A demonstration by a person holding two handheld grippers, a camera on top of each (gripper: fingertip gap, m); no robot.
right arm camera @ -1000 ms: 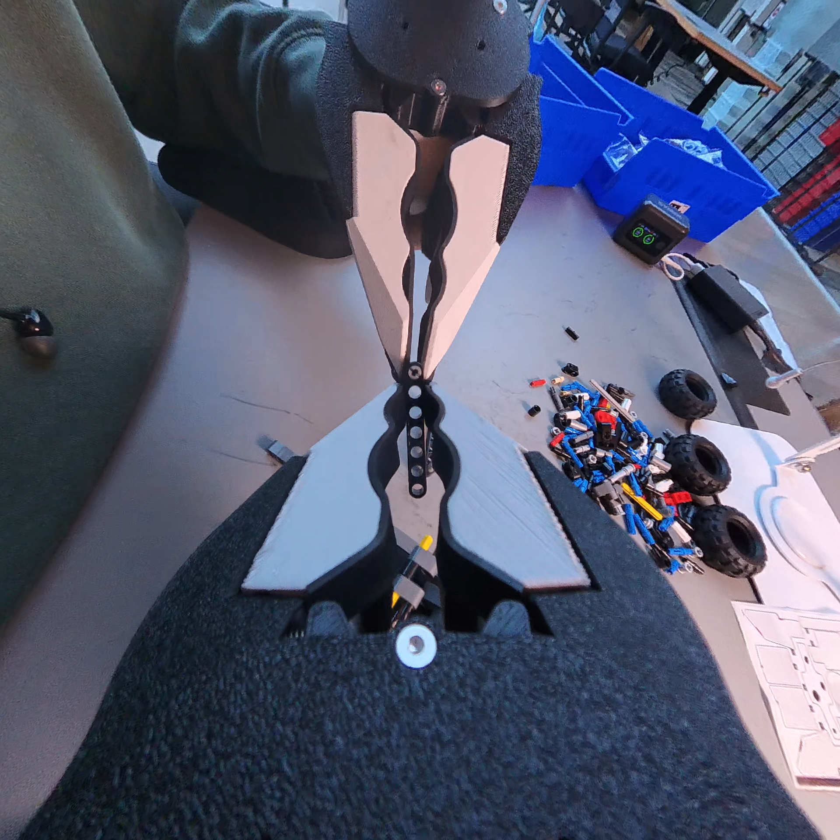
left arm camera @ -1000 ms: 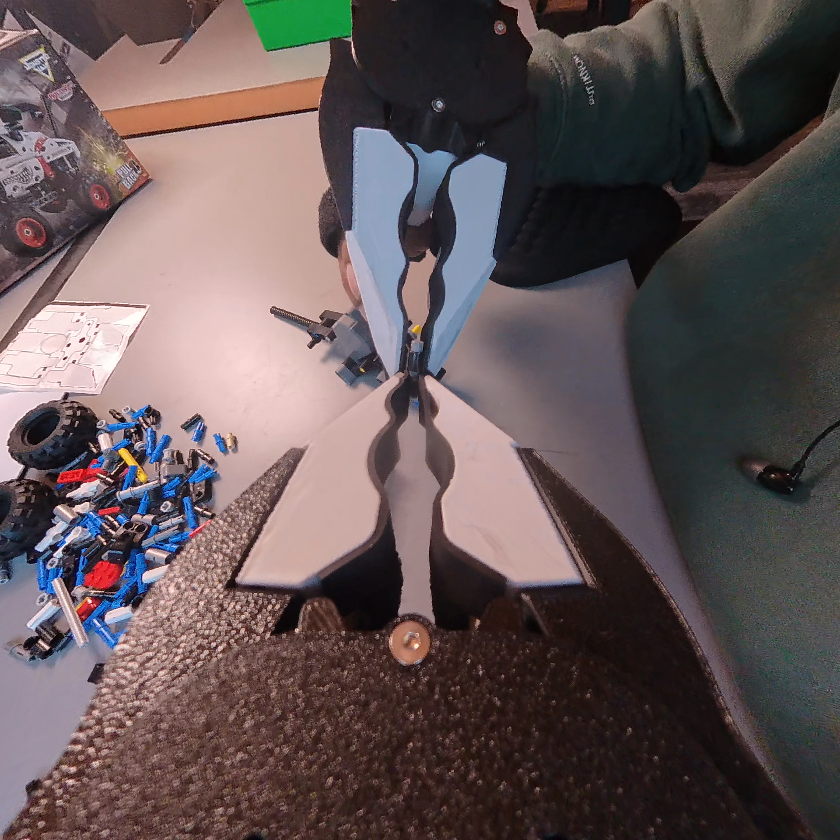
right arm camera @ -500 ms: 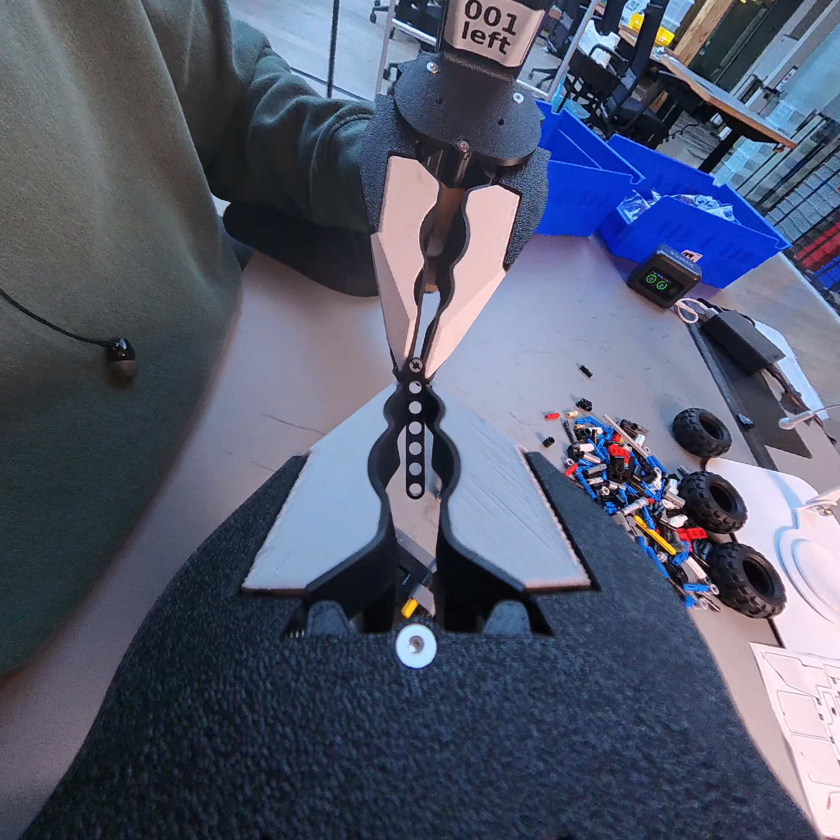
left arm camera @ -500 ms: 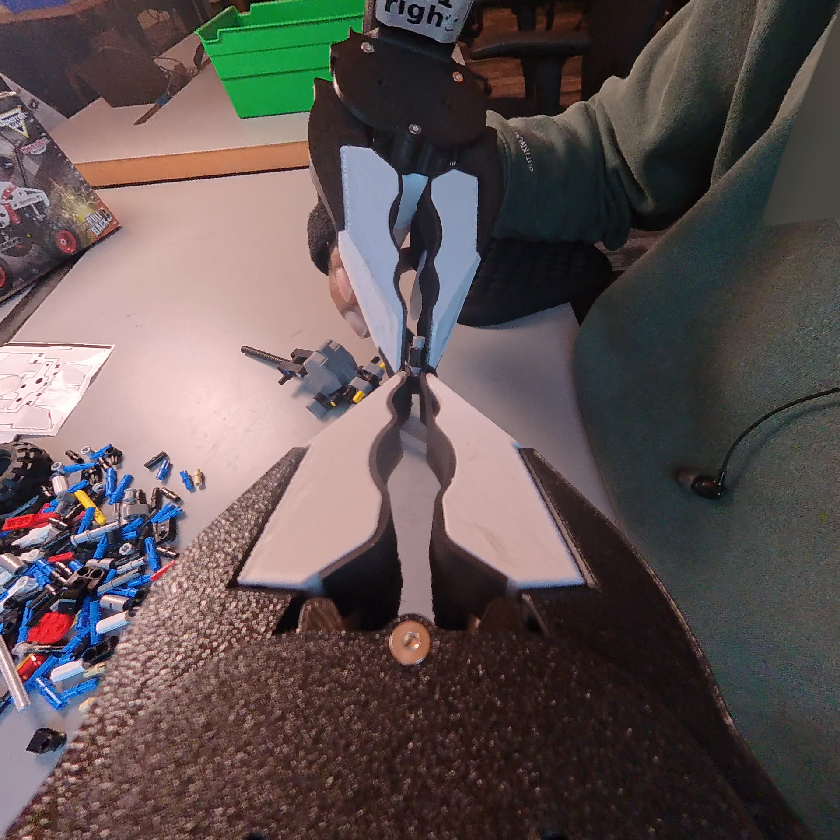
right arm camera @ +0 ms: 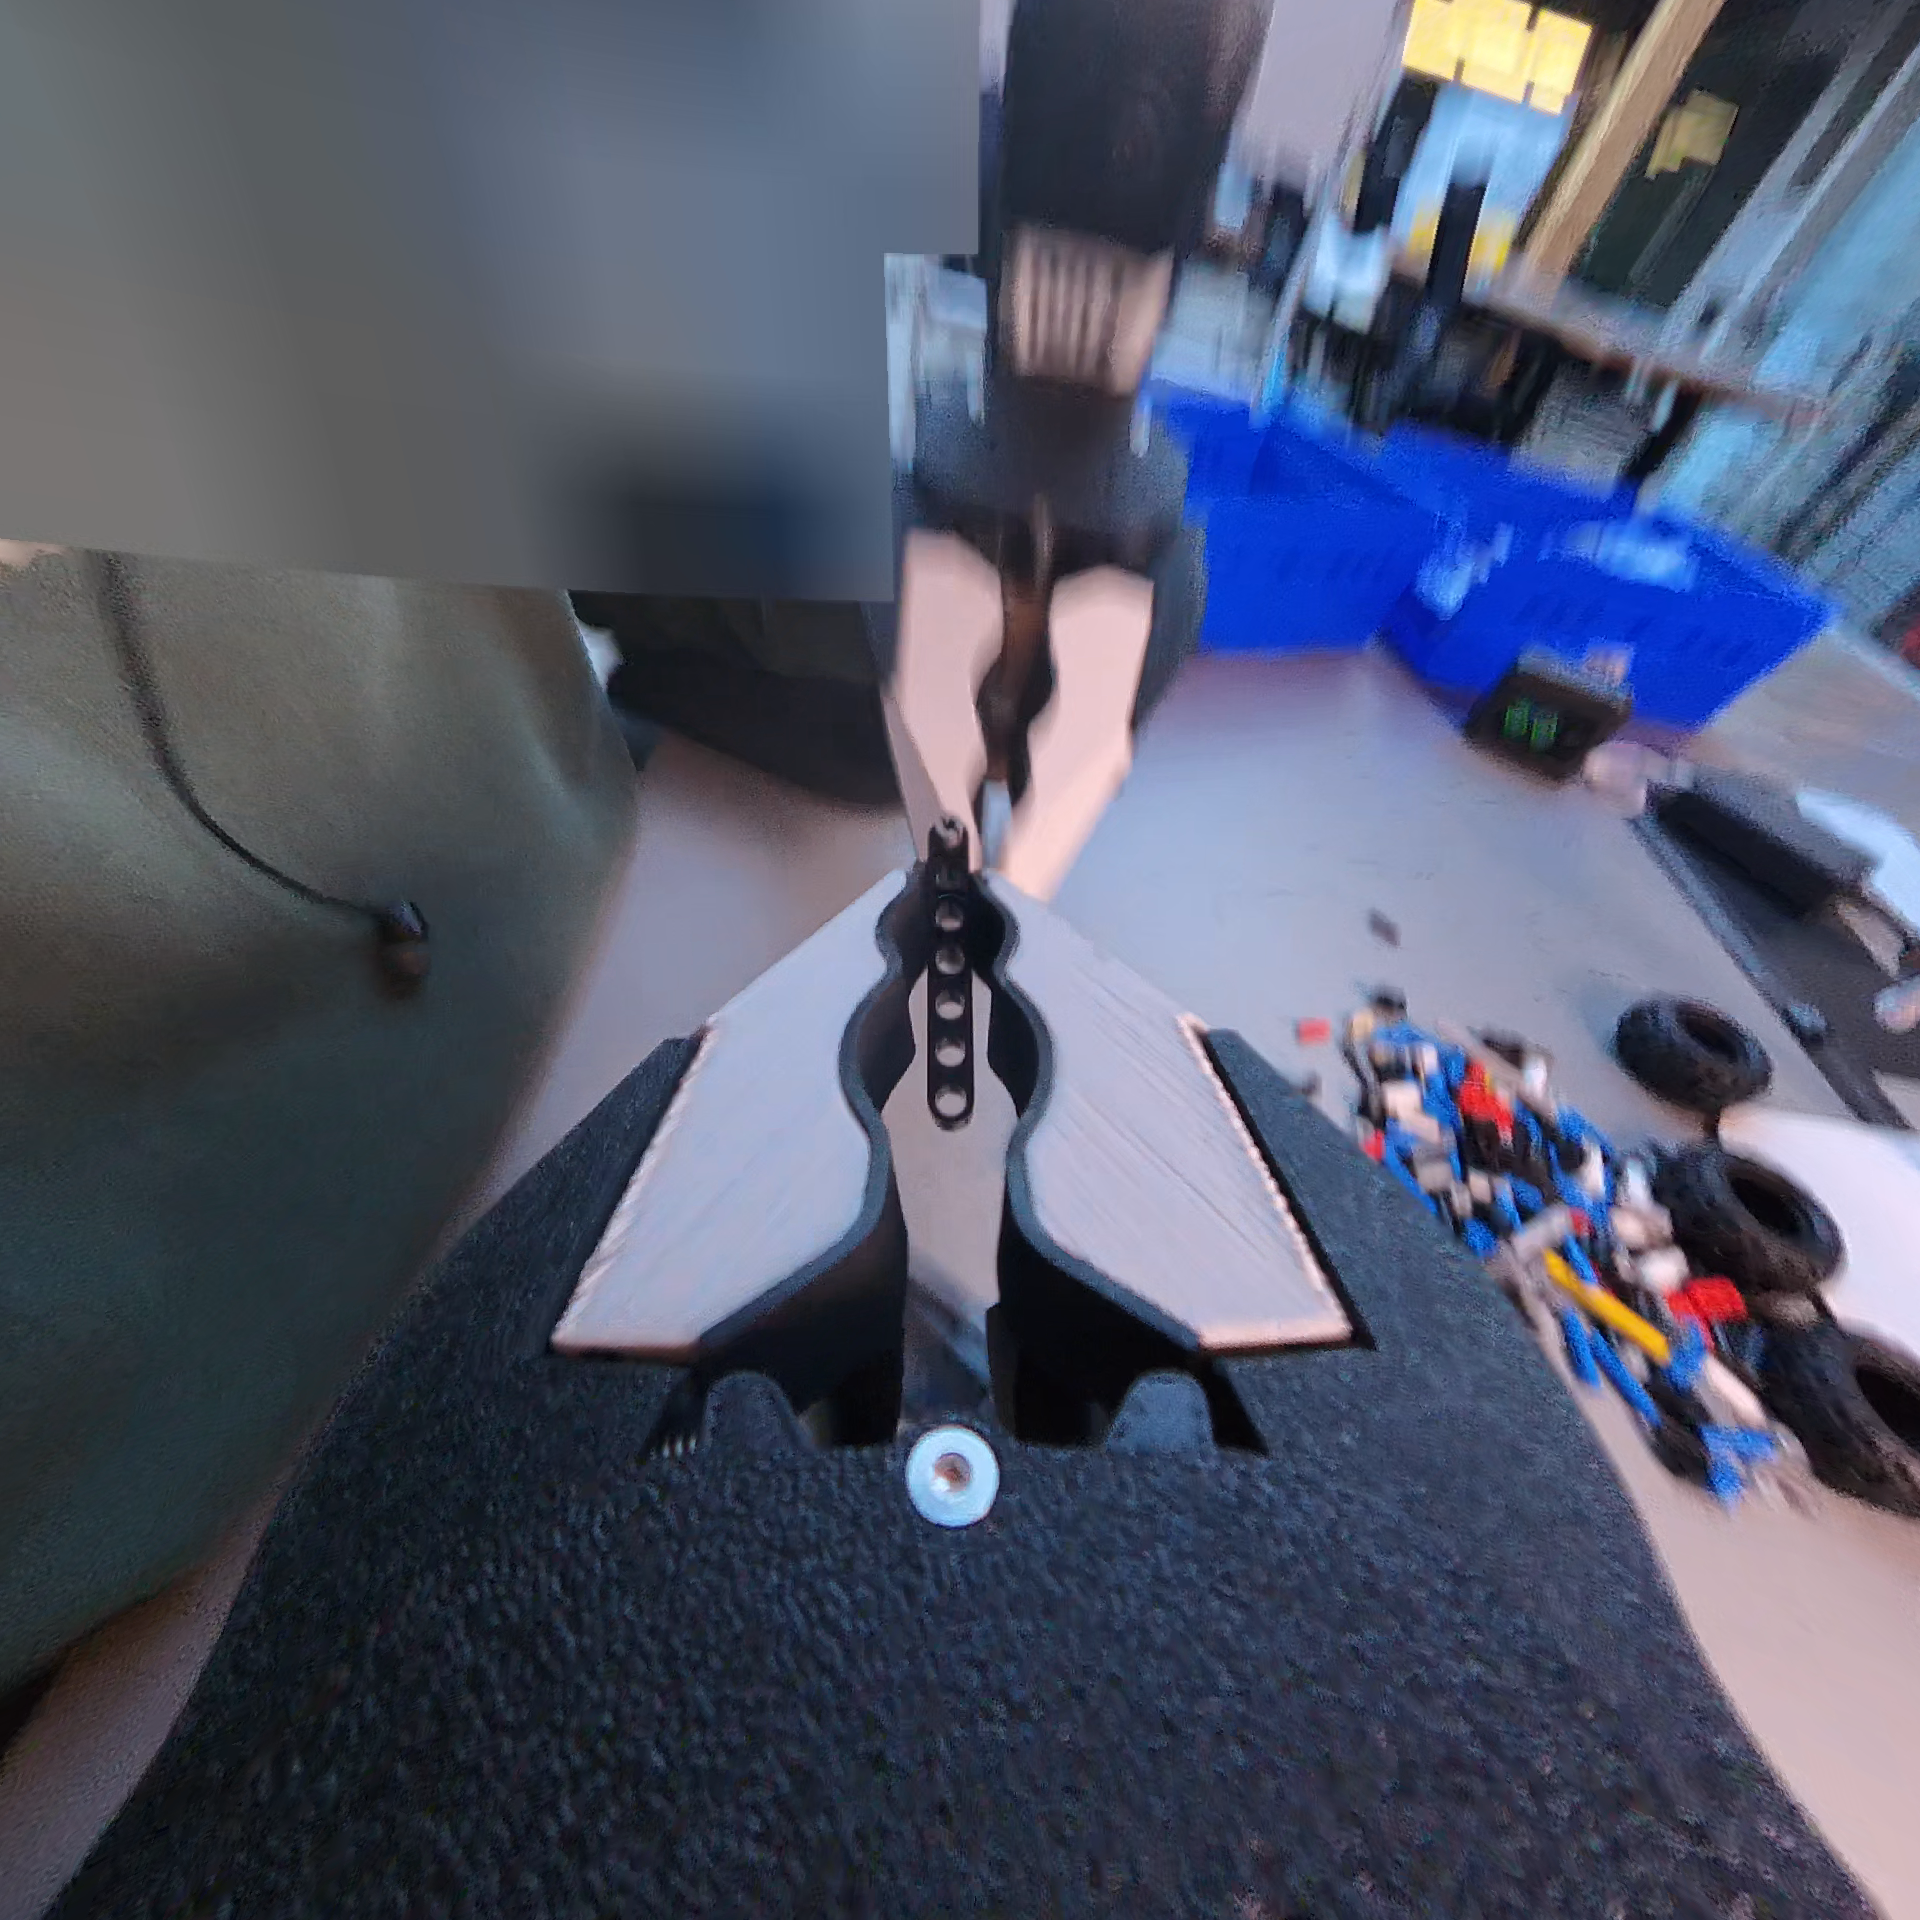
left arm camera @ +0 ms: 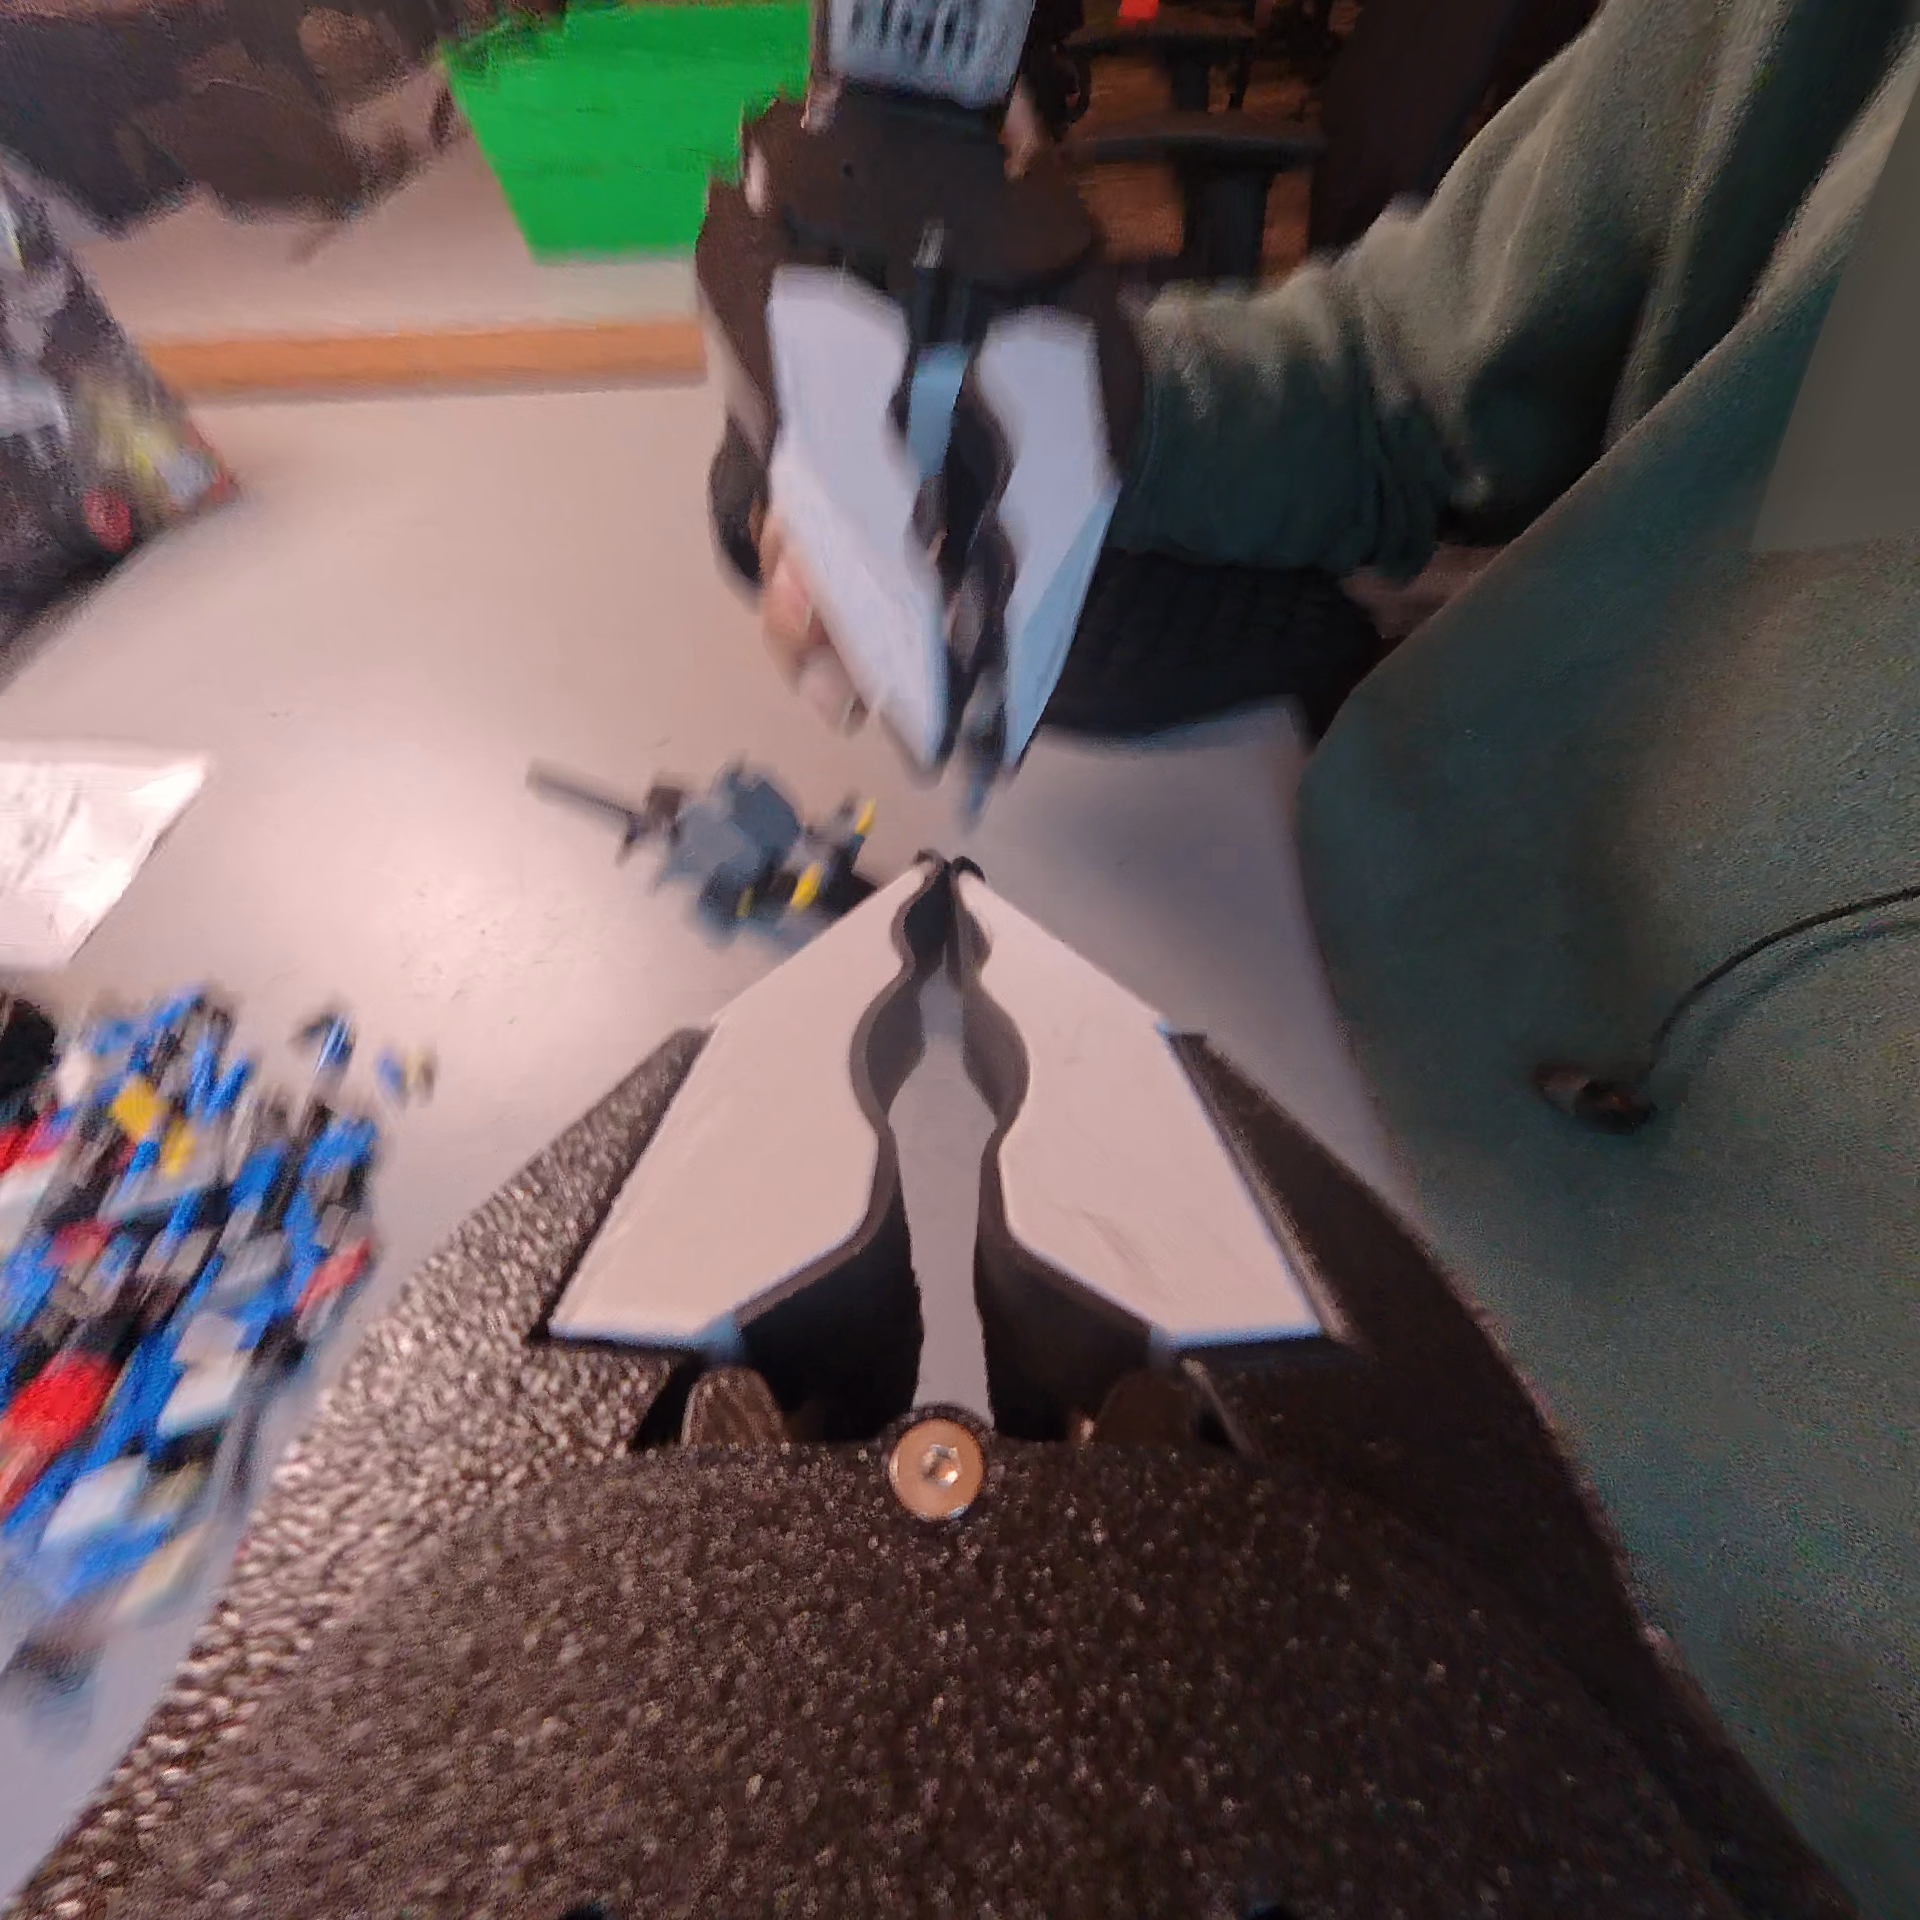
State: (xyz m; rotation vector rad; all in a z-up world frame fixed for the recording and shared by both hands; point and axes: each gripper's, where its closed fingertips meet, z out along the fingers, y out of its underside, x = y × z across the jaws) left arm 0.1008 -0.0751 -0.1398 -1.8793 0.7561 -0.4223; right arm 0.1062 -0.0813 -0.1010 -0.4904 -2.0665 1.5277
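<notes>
My right gripper (right arm camera: 948, 878) is shut on a thin black beam with a row of holes (right arm camera: 948, 997), whose end sticks out just past the fingertips. My left gripper (left arm camera: 940, 868) is shut, and I see nothing between its tips. The two grippers point at each other above the table with a small gap between them. The right gripper shows in the left wrist view (left arm camera: 971, 758), and the left gripper shows in the right wrist view (right arm camera: 987, 842). Both views are motion-blurred.
A grey part-built assembly (left arm camera: 748, 842) lies on the table below the grippers. There is a pile of small blue, red and black bricks (right arm camera: 1538, 1174) with black tyres (right arm camera: 1745, 1216). Also in view are blue bins (right arm camera: 1455, 540), a green bin (left arm camera: 623, 125), a toy box (left arm camera: 83, 416), a white sheet (left arm camera: 73, 831) and a person's green sleeve (left arm camera: 1351, 416).
The grippers have drawn apart: the left gripper's tips no longer meet the end of the black beam. Both cameras have tilted up, and the views are now blurred.
</notes>
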